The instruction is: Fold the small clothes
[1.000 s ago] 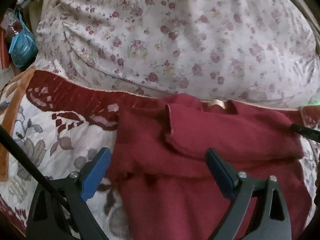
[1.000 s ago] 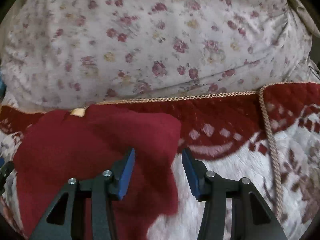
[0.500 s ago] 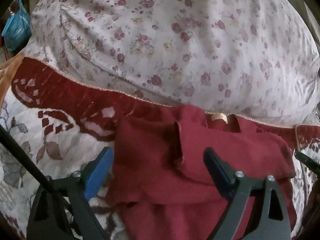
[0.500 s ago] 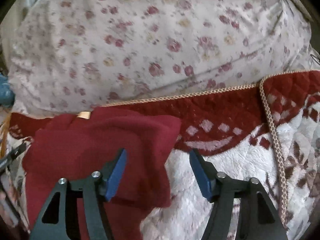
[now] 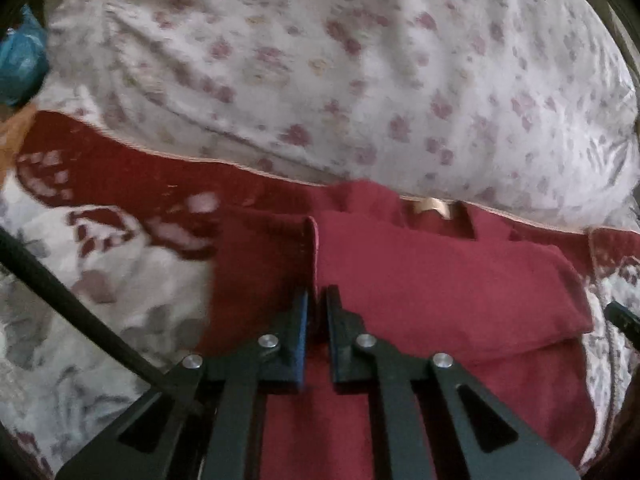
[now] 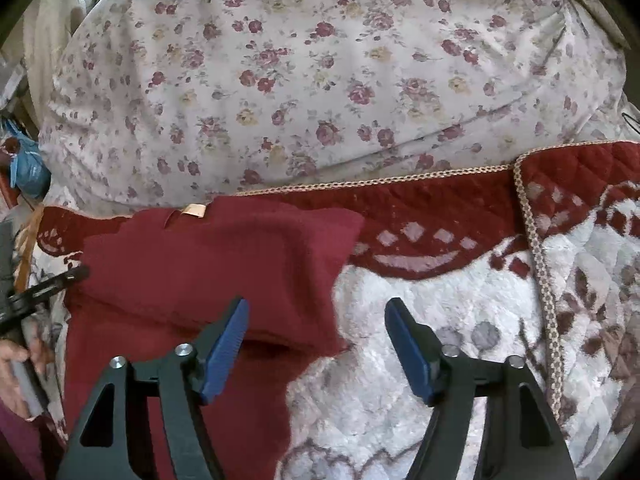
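Note:
A dark red knit top [image 5: 432, 280] lies on the patterned quilt, its collar label at the far edge and both sleeves folded in over the body. My left gripper [image 5: 316, 300] has its jaws nearly shut over the cuff edge of the folded sleeve; whether cloth is pinched is hidden. In the right wrist view the top [image 6: 208, 264] lies left of centre. My right gripper [image 6: 316, 312] is open, its left finger over the top's right side and its right finger over the quilt.
A large floral pillow [image 6: 320, 72] lies right behind the top. The red and white quilt [image 6: 460, 312] with gold cord trim spreads to the right. A blue bag [image 5: 20, 60] is at the far left. The left gripper's tip [image 6: 44, 284] shows in the right view.
My left gripper has shut from wide open, over the sleeve cuff. My right gripper has opened wider and pulled back a little from the top.

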Demonstrator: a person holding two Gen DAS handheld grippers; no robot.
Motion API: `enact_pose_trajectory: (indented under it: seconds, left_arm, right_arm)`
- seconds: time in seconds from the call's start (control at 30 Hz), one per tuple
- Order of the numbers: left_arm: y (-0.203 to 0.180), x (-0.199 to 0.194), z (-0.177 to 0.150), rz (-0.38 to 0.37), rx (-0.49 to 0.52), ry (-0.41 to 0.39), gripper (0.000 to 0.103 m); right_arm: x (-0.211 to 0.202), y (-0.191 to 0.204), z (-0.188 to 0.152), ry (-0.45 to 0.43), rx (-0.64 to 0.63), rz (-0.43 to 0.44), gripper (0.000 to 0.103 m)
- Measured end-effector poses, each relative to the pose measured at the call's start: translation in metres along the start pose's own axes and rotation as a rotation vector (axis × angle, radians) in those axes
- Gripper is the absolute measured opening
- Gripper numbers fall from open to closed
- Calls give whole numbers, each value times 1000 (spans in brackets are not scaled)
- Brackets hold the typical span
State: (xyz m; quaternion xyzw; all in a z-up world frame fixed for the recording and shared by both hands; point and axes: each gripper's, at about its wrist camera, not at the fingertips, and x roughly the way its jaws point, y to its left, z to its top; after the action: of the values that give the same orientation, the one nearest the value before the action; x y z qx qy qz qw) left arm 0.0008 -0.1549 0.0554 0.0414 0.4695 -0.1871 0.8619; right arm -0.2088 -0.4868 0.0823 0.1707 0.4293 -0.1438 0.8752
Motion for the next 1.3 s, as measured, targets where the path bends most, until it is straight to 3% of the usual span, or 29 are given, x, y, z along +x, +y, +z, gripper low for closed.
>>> enact_pose_trajectory:
  seconds: [0.13, 0.23, 0.3, 0.33, 0.4, 0.47, 0.53, 0.6, 0.77, 0.93, 0.97, 1.0, 1.03, 1.07, 1.1, 1.13, 1.17, 1.2, 1.27, 1.3]
  left_arm:
    - [7, 14, -7, 5, -4, 35, 8]
    - [7, 16, -10, 5, -9, 27, 10]
    - [9, 11, -12, -7, -13, 40, 23]
    - [10, 8, -13, -8, -9, 40, 28]
    - [11, -10, -18, 5, 6, 12, 56]
    - [12, -27, -24, 14, 12, -21, 67]
    - [14, -48, -32, -2, 16, -43, 70]
    - [17, -68, -46, -17, 13, -42, 73]
    - [22, -98, -85, -56, -12, -20, 76]
    - [25, -106, -127, -66, -51, 20, 76]
    - [24, -108, -134, -62, -49, 26, 76]
    - [23, -109, -141, -53, -43, 36, 76]
    - [22, -111, -145, -46, -37, 39, 76]
    - [20, -116, -150, -38, -21, 39, 76]
    - [18, -120, -154, -33, -4, 31, 76]
    - [18, -123, -157, -26, 7, 23, 76]
    - [15, -128, -160, -16, 20, 10, 76]
    - [14, -130, -163, -16, 27, 3, 76]
    - [12, -133, -168, -26, 27, 5, 76]
    - [11, -134, -170, -31, 23, 9, 76]
  right_arm:
    - [18, -1, 0, 21, 23, -9, 76]
    - [41, 9, -2, 75, -33, -44, 58]
    - [56, 14, -5, 133, -69, -98, 55]
    - [55, 14, -5, 130, -70, -100, 55]
    - [39, 15, -5, 110, -73, -107, 56]
    - [15, 15, -8, 70, -76, -88, 57]
    - [-9, 15, -14, 48, -87, -79, 64]
    - [-34, 12, -26, 32, -95, -56, 78]
    - [-71, 5, -71, 60, -73, 69, 82]
    - [-63, 11, -109, 107, -50, 157, 82]
    - [-57, 14, -115, 120, -45, 163, 79]
    - [-50, 16, -119, 138, -49, 158, 55]
    - [-42, 16, -121, 160, -56, 139, 40]
    - [-39, 18, -123, 176, -67, 119, 34]
    - [-42, 21, -125, 165, -82, 107, 34]
    - [-48, 24, -127, 142, -110, 81, 35]
    - [-56, 29, -129, 119, -139, 36, 45]
    - [-62, 31, -130, 105, -148, 11, 67]
    - [-82, 28, -130, 50, -92, 55, 86]
    - [-91, 24, -129, 24, -54, 86, 87]
